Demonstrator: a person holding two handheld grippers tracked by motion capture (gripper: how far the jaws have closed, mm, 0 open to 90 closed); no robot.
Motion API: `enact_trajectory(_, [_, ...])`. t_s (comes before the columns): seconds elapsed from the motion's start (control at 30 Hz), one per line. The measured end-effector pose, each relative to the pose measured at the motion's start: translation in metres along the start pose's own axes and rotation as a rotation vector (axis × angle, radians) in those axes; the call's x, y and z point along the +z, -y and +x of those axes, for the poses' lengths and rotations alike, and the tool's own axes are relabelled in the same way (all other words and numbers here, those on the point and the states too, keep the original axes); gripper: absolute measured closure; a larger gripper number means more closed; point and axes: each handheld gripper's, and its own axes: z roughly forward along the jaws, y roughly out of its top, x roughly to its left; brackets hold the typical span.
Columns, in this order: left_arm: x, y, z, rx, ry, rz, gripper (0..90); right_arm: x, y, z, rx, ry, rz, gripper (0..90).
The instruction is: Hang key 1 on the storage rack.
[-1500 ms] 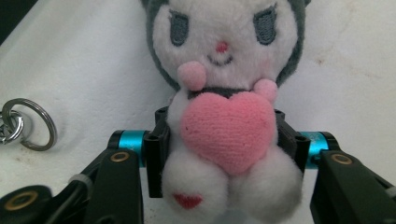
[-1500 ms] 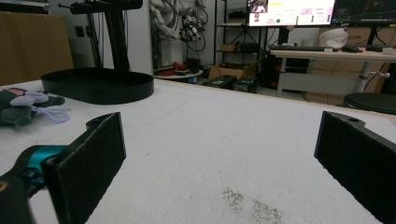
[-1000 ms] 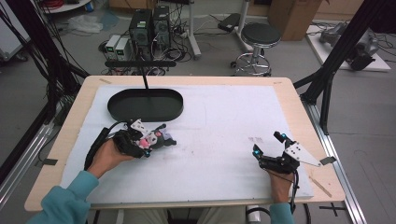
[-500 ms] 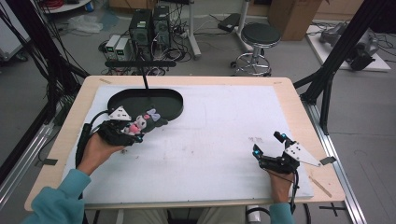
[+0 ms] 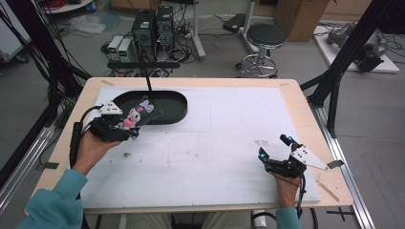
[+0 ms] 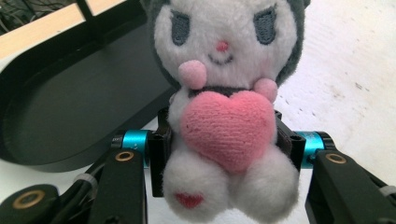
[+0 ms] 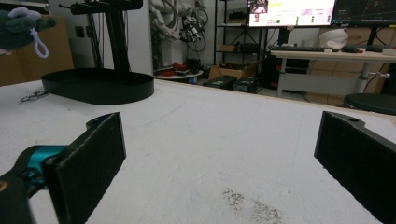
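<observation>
Now the left gripper has the plush toy pinched at the waist between its two pads, jaws clamped on the soft body, head well clear above them and legs dangling below. Just beyond the jaw tips lies the black oval tray, its near rim right under the toy in the high view. Over on the far side of the table, the right gripper rests low with its jaws wide apart and nothing between them.

So where might this slip? The stuffing is squashy, and the pads grip only a narrow band of it; a quick tilt could let the toy roll out forward, head first, since most of its bulk sits above the pads. Release too soon and it drops on the white tabletop short of the rim, or lands on the rim and tumbles back. The little loop on the toy's head could also snag the upright post rising from the tray.
</observation>
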Motion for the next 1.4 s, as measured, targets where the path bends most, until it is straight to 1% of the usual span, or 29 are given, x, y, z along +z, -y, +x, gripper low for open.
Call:
enact_trajectory(0.03, [-0.001,-0.001,0.002,-0.009,-0.006,-0.006,52.1,0.000,0.000,0.000,0.001,0.000,-0.001,1.2])
enact_trajectory(0.07, [-0.003,-0.001,0.004,-0.020,-0.015,-0.014,52.1,0.000,0.000,-0.001,-0.009,0.003,-0.006,1.2])
enact_trajectory(0.13, [-0.007,-0.003,0.008,-0.025,-0.030,-0.019,52.1,0.000,0.000,-0.001,-0.005,0.001,-0.003,1.2])
enact_trajectory(0.2, [-0.011,-0.006,0.013,-0.037,-0.049,-0.037,52.1,0.000,0.000,-0.001,-0.007,0.002,-0.003,1.2])
enact_trajectory(0.23, [-0.016,-0.009,0.017,-0.048,-0.064,-0.057,52.1,0.000,0.000,-0.001,-0.007,0.002,-0.003,1.2])
enact_trajectory(0.27, [-0.016,-0.009,0.017,-0.048,-0.064,-0.057,52.1,0.000,0.000,-0.001,-0.007,0.002,-0.003,1.2])
enact_trajectory(0.33, [-0.020,-0.011,0.022,-0.057,-0.079,-0.069,52.1,0.000,0.000,-0.001,-0.006,0.002,-0.003,1.2])
enact_trajectory(0.43, [-0.025,-0.013,0.028,-0.068,-0.099,-0.074,52.1,0.000,0.000,0.000,0.001,0.001,0.001,1.2])
enact_trajectory(0.47, [-0.027,-0.014,0.030,-0.070,-0.108,-0.075,52.0,0.000,0.000,-0.001,-0.008,0.002,-0.003,1.2])
enact_trajectory(0.5, [-0.028,-0.015,0.032,-0.076,-0.111,-0.080,52.1,0.000,0.000,0.000,0.001,0.000,0.001,1.2])
enact_trajectory(0.57, [-0.030,-0.016,0.036,-0.080,-0.121,-0.081,52.1,0.000,0.000,-0.001,-0.007,0.002,-0.003,1.2])
enact_trajectory(0.6, [-0.031,-0.017,0.038,-0.081,-0.126,-0.083,52.1,0.000,0.000,0.000,0.000,0.001,0.001,1.2])
enact_trajectory(0.63, [-0.032,-0.019,0.041,-0.089,-0.133,-0.093,52.1,0.000,0.000,-0.001,-0.006,0.002,-0.003,1.2])
enact_trajectory(0.7, [-0.033,-0.020,0.042,-0.092,-0.140,-0.092,52.1,0.000,0.000,0.000,0.002,0.000,0.001,1.2])
enact_trajectory(0.8, [-0.034,-0.022,0.046,-0.097,-0.149,-0.100,52.1,0.000,0.000,-0.001,-0.006,0.002,-0.003,1.2])
enact_trajectory(0.83, [-0.034,-0.022,0.047,-0.101,-0.153,-0.102,52.1,0.000,0.000,0.000,0.001,0.001,0.003,1.2])
enact_trajectory(0.87, [-0.034,-0.023,0.048,-0.102,-0.156,-0.098,52.1,0.000,0.000,-0.001,-0.008,0.002,-0.002,1.2])
enact_trajectory(0.9, [-0.033,-0.026,0.050,-0.101,-0.165,-0.093,52.1,0.000,0.000,0.000,0.003,0.000,0.002,1.2])
enact_trajectory(0.93, [-0.033,-0.026,0.050,-0.101,-0.165,-0.093,52.1,0.000,0.000,0.000,0.003,0.000,0.002,1.2])
enact_trajectory(0.97, [-0.033,-0.027,0.050,-0.102,-0.166,-0.097,52.1,0.000,0.000,-0.001,-0.006,0.002,-0.003,1.2])
enact_trajectory(1.0, [-0.033,-0.029,0.051,-0.102,-0.168,-0.097,52.1,0.000,0.000,0.000,0.002,0.000,0.002,1.2])
enact_trajectory(1.03, [-0.033,-0.033,0.052,-0.099,-0.173,-0.103,52.1,0.000,0.000,-0.001,-0.006,0.002,-0.002,1.2])
enact_trajectory(1.1, [-0.033,-0.035,0.053,-0.100,-0.174,-0.101,52.1,0.000,0.000,0.000,0.004,0.000,0.001,1.2])
enact_trajectory(1.37, [-0.029,-0.049,0.058,-0.110,-0.197,-0.109,52.1,0.000,0.000,0.000,0.004,-0.001,0.001,1.2])
enact_trajectory(1.4, [-0.028,-0.050,0.059,-0.114,-0.198,-0.107,52.1,0.001,0.000,-0.001,-0.007,0.002,-0.006,1.2])
